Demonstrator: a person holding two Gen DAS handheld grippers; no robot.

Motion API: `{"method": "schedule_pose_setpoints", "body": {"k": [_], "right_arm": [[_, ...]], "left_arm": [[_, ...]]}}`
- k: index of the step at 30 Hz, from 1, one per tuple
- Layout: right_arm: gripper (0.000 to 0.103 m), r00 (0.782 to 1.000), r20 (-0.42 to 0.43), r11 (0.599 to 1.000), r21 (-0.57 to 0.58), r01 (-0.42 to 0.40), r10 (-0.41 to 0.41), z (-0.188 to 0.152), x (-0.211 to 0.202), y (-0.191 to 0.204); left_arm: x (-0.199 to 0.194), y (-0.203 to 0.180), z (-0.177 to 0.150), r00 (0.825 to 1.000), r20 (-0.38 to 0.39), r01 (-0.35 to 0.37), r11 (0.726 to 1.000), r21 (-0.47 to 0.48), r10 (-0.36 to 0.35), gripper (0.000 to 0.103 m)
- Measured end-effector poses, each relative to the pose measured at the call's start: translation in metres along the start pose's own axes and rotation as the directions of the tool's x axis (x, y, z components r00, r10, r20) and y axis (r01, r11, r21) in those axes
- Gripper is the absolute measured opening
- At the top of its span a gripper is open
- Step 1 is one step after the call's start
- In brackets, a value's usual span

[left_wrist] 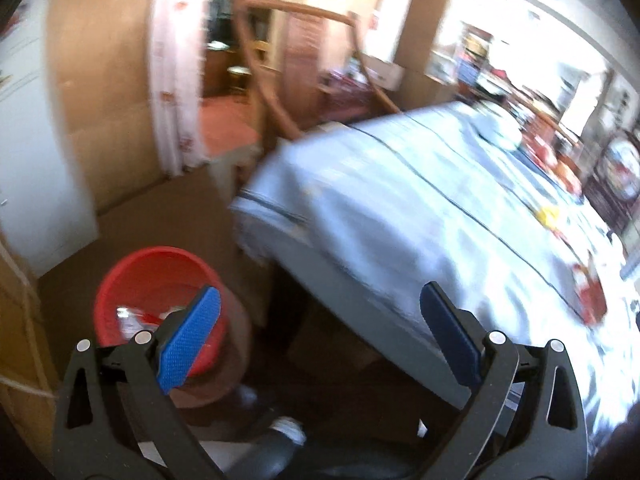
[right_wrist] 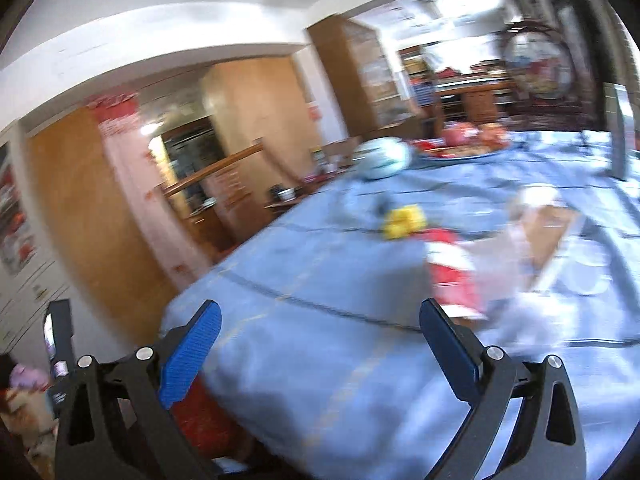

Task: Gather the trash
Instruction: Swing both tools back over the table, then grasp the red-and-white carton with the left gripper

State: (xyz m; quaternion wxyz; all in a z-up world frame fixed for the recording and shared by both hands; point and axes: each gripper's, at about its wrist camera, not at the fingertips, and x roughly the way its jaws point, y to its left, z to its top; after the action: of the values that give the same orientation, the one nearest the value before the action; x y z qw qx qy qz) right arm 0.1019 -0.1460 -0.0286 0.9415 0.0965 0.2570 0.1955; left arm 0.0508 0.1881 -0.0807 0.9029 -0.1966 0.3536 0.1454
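A red bucket [left_wrist: 160, 280] stands on the floor left of the table and holds some crumpled wrappers [left_wrist: 132, 318]. My left gripper [left_wrist: 320, 312] is open and empty, above the floor between the bucket and the table corner. My right gripper [right_wrist: 320, 320] is open and empty over the near part of the blue tablecloth [right_wrist: 320, 264]. On the table lie a red wrapper [right_wrist: 452, 272], a yellow crumpled piece [right_wrist: 402, 220] and a clear plastic bag [right_wrist: 536, 240]. The red wrapper [left_wrist: 592, 292] and the yellow piece [left_wrist: 548, 214] also show in the blurred left wrist view.
A wooden chair [left_wrist: 280, 92] stands at the table's far corner. A white round bowl [right_wrist: 384, 158] and a plate of red packets [right_wrist: 460, 144] sit at the table's far side. White dishes [right_wrist: 592, 276] lie right. Wooden cupboards and a doorway are behind.
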Motion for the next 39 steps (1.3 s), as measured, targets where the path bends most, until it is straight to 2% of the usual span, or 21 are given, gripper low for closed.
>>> {"method": "schedule_pose_setpoints", "body": {"k": [4, 8, 12, 14, 17, 20, 21, 23, 26, 27, 29, 30, 31, 32, 33, 35, 36, 39], "right_arm": [[0.098, 0.996, 0.014, 0.993, 0.073, 0.088, -0.089, -0.001, -0.011, -0.046], [0.098, 0.986, 0.018, 0.975, 0.154, 0.161, -0.166, -0.003, -0.019, -0.089], [0.098, 0.978, 0.029, 0.953, 0.233, 0.194, -0.206, -0.004, -0.023, -0.119], [0.098, 0.975, 0.038, 0.945, 0.255, 0.202, -0.219, -0.003, -0.026, -0.127], [0.098, 0.968, 0.057, 0.938, 0.267, 0.221, -0.244, -0.003, -0.031, -0.131], [0.098, 0.958, 0.071, 0.930, 0.269, 0.249, -0.277, -0.002, -0.034, -0.136], [0.098, 0.956, 0.072, 0.928, 0.271, 0.256, -0.285, -0.002, -0.034, -0.138], [0.098, 0.954, 0.068, 0.924, 0.279, 0.262, -0.291, -0.003, -0.033, -0.142], [0.098, 0.956, 0.058, 0.922, 0.290, 0.258, -0.286, -0.004, -0.033, -0.146], [0.098, 0.957, 0.056, 0.921, 0.292, 0.257, -0.284, -0.004, -0.032, -0.148], [0.098, 0.958, 0.054, 0.921, 0.295, 0.254, -0.282, -0.004, -0.030, -0.149], [0.098, 0.959, 0.053, 0.922, 0.295, 0.250, -0.277, -0.004, -0.029, -0.149], [0.098, 0.962, 0.052, 0.924, 0.295, 0.242, -0.269, -0.005, -0.027, -0.149], [0.098, 0.963, 0.050, 0.925, 0.296, 0.238, -0.264, -0.005, -0.026, -0.149], [0.098, 0.966, 0.045, 0.927, 0.295, 0.232, -0.256, -0.006, -0.024, -0.149], [0.098, 0.974, 0.036, 0.932, 0.302, 0.202, -0.223, -0.006, -0.020, -0.149], [0.098, 0.976, 0.031, 0.932, 0.306, 0.195, -0.214, -0.006, -0.019, -0.149], [0.098, 0.977, 0.028, 0.930, 0.313, 0.192, -0.211, -0.006, -0.018, -0.150]], "left_arm": [[0.011, -0.047, -0.002, 0.994, -0.053, 0.098, 0.992, 0.085, -0.093, 0.096], [0.018, -0.100, 0.001, 0.975, -0.102, 0.213, 0.961, 0.178, -0.198, 0.096], [0.025, -0.157, 0.004, 0.933, -0.175, 0.351, 0.904, 0.242, -0.316, 0.096], [0.030, -0.193, 0.003, 0.900, -0.228, 0.425, 0.865, 0.266, -0.372, 0.096], [0.039, -0.235, 0.001, 0.866, -0.279, 0.488, 0.822, 0.294, -0.414, 0.096], [0.054, -0.271, -0.003, 0.847, -0.334, 0.515, 0.792, 0.328, -0.413, 0.096], [0.061, -0.284, -0.006, 0.845, -0.353, 0.516, 0.786, 0.341, -0.401, 0.096], [0.072, -0.300, -0.011, 0.852, -0.380, 0.494, 0.791, 0.361, -0.360, 0.096], [0.083, -0.306, -0.014, 0.859, -0.396, 0.475, 0.794, 0.380, -0.324, 0.096], [0.083, -0.304, -0.013, 0.874, -0.379, 0.453, 0.794, 0.405, -0.305, 0.096], [0.080, -0.291, -0.002, 0.925, -0.284, 0.360, 0.820, 0.444, -0.253, 0.096], [0.079, -0.283, 0.004, 0.940, -0.245, 0.325, 0.836, 0.441, -0.236, 0.096], [0.080, -0.268, 0.014, 0.955, -0.200, 0.284, 0.865, 0.413, -0.218, 0.096], [0.081, -0.254, 0.022, 0.959, -0.184, 0.269, 0.888, 0.372, -0.214, 0.096], [0.082, -0.244, 0.027, 0.958, -0.185, 0.271, 0.902, 0.337, -0.219, 0.096], [0.087, -0.227, 0.036, 0.940, -0.218, 0.316, 0.913, 0.258, -0.264, 0.096], [0.089, -0.225, 0.036, 0.931, -0.230, 0.338, 0.910, 0.240, -0.285, 0.096], [0.086, -0.232, 0.031, 0.920, -0.230, 0.371, 0.892, 0.258, -0.316, 0.096]]}}
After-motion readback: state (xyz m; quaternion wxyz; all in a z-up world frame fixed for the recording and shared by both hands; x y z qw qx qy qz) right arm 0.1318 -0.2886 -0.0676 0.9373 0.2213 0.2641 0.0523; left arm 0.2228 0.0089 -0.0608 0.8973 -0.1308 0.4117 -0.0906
